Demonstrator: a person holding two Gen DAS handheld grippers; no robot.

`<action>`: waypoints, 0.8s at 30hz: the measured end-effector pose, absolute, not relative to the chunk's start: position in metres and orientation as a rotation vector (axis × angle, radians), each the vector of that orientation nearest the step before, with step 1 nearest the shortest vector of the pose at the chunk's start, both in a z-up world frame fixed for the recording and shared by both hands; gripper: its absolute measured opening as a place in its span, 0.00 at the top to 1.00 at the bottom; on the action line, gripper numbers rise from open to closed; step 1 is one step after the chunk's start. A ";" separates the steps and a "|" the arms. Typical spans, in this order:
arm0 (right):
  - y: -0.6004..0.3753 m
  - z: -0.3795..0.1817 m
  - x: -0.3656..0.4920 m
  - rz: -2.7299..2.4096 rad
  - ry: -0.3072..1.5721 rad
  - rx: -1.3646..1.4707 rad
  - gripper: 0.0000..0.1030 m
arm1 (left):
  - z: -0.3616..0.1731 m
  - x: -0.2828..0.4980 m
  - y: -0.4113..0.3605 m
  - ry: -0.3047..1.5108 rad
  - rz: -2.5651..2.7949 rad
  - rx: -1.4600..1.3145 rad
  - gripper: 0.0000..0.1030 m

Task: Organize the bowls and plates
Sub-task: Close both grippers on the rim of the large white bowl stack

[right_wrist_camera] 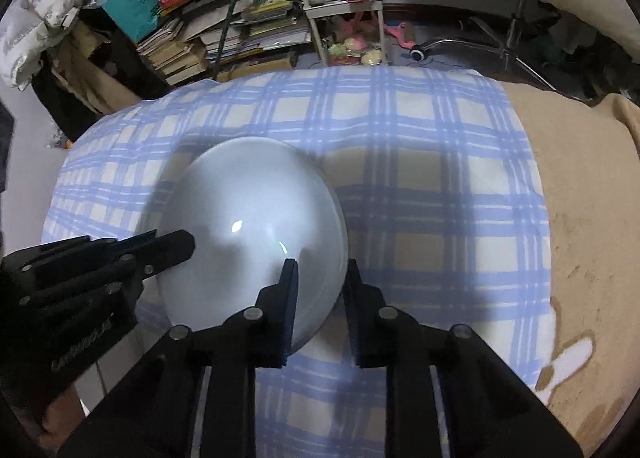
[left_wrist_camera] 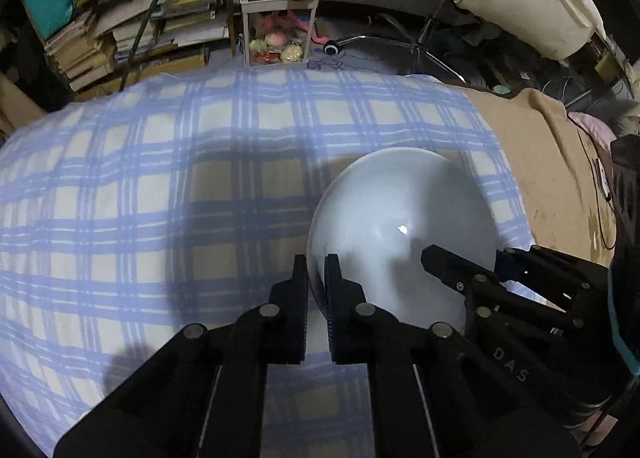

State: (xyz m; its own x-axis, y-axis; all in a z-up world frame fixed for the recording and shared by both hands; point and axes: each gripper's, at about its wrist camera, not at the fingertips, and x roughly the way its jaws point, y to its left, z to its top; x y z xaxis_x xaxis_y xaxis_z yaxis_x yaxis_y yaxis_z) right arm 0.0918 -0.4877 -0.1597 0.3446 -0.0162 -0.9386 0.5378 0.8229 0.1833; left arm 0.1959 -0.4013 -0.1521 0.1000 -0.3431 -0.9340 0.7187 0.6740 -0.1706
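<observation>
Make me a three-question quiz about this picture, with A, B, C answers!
1. Where is the plate?
A. on a bookshelf
B. above the blue plaid cloth
C. on the floor

2. How many plates can you see?
A. one
B. three
C. five

3. What is the left gripper doing?
A. hanging far from the plate
B. holding a spoon
C. pinching the plate's rim

Answers:
1. B, the plaid cloth shows all around the plate.
2. A, only one white plate is in either view.
3. C, its fingers sit on either side of the rim; the right gripper also straddles the opposite rim, with a wider gap.
</observation>
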 end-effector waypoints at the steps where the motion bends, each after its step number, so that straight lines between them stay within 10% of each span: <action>1: -0.486 -0.160 0.091 -0.379 1.179 0.524 0.78 | -0.149 0.194 -0.399 1.228 -0.800 0.374 0.93; 24: -0.378 -0.080 0.066 -0.248 1.007 0.542 0.78 | -0.056 0.161 -0.277 1.092 -0.668 0.382 0.92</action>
State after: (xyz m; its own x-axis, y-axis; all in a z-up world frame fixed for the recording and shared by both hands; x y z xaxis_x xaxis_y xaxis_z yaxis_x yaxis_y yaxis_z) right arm 0.0665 -0.3780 -0.0800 0.5210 0.0483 -0.8522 0.4380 0.8418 0.3155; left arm 0.1607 -0.2771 -0.0564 0.2953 -0.3069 -0.9048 0.6658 0.7453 -0.0355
